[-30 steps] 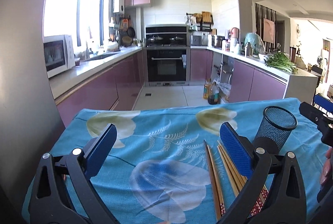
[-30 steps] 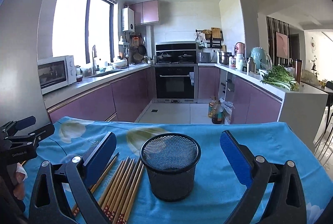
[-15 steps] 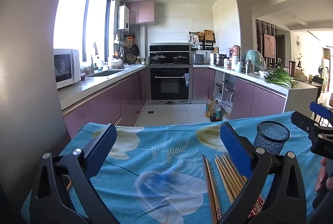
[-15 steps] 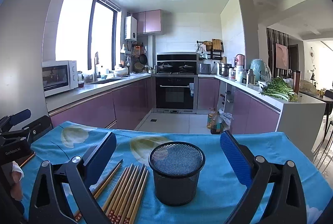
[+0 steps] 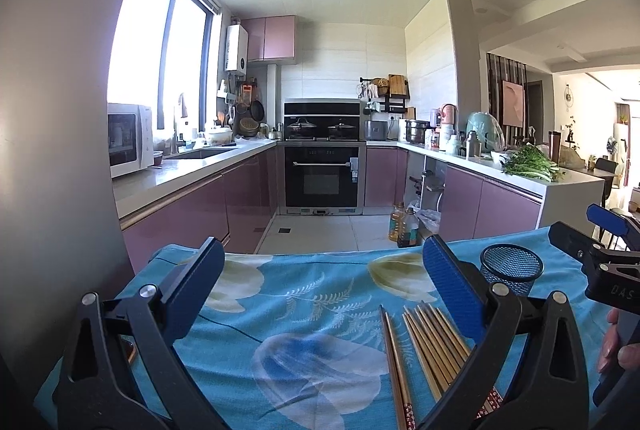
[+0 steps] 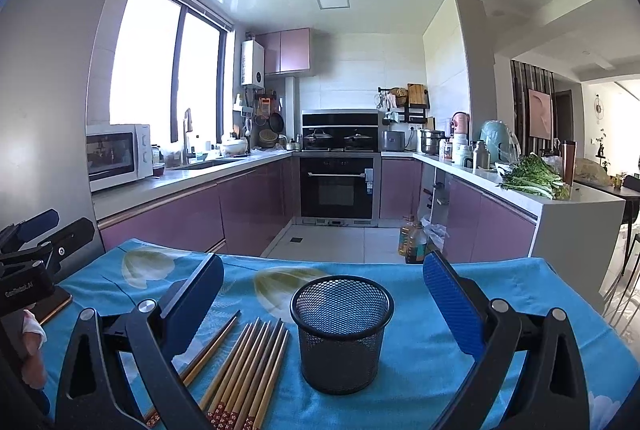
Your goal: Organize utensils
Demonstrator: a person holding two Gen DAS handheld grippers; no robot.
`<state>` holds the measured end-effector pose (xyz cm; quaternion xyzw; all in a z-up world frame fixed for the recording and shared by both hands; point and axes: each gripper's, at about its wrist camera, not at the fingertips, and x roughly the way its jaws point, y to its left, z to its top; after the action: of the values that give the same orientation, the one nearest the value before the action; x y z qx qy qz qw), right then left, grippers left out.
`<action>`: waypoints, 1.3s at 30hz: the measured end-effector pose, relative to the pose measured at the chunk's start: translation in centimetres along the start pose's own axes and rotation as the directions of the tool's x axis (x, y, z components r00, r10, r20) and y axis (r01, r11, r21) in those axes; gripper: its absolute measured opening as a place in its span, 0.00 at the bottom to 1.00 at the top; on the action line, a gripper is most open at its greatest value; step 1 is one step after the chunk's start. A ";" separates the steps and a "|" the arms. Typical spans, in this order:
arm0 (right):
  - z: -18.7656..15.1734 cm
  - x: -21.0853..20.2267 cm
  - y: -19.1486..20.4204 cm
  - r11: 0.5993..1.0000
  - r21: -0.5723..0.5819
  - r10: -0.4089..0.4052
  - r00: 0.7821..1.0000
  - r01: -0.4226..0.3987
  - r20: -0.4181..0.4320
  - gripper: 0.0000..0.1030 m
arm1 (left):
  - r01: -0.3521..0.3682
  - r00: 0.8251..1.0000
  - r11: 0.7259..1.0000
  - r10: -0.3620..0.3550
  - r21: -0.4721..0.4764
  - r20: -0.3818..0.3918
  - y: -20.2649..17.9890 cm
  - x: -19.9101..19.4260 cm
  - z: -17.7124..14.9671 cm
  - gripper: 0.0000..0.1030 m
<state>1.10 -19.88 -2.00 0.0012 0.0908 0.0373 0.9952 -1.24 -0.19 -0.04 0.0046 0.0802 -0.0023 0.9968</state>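
Note:
Several wooden chopsticks [image 6: 248, 370] lie side by side on the blue flowered tablecloth [image 6: 420, 350], just left of a black mesh cup [image 6: 341, 334] that stands upright and empty. My right gripper [image 6: 323, 284] is open, raised above the table, with the cup framed between its fingers. In the left wrist view the chopsticks [image 5: 428, 346] lie low right under the right finger, and the mesh cup [image 5: 511, 268] stands beyond them. My left gripper [image 5: 320, 270] is open with nothing in it. Each gripper shows at the edge of the other's view, held by a hand [image 5: 616, 346].
A dark flat object with an orange rim [image 6: 56, 304] lies at the table's left edge. Beyond the table's far edge is the kitchen floor with oil bottles [image 6: 414, 240], purple cabinets, an oven [image 6: 338, 186], and a counter with greens [image 6: 532, 178] on the right.
Both grippers have tilted up and pulled back, so the table, chopsticks and cup sit lower and look smaller. Both stay open. The objects have not moved.

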 end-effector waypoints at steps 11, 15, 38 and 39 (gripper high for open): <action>-0.1 -0.8 0.2 1.000 -0.004 -0.005 1.000 0.005 0.023 0.94 | 0.008 1.000 1.000 -0.008 0.011 0.026 -0.6 -0.9 0.0 0.95; -0.1 -1.1 0.1 1.000 0.001 -0.004 1.000 0.004 0.024 0.94 | 0.009 0.999 1.000 -0.009 0.014 0.032 -0.6 -1.2 0.0 0.95; 0.4 -1.4 0.2 1.000 0.004 -0.005 0.999 0.005 0.036 0.94 | 0.005 0.999 1.000 -0.006 0.012 0.044 -0.6 -1.6 0.2 0.95; 0.5 -1.3 0.2 1.000 0.004 -0.006 0.999 0.006 0.036 0.94 | 0.005 0.999 1.000 -0.005 0.012 0.045 -0.6 -1.6 0.2 0.95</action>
<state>-0.13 -19.77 -1.28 0.0034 0.0728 0.0339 0.9968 -2.78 -0.77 0.45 0.0101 0.0578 -0.0053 0.9983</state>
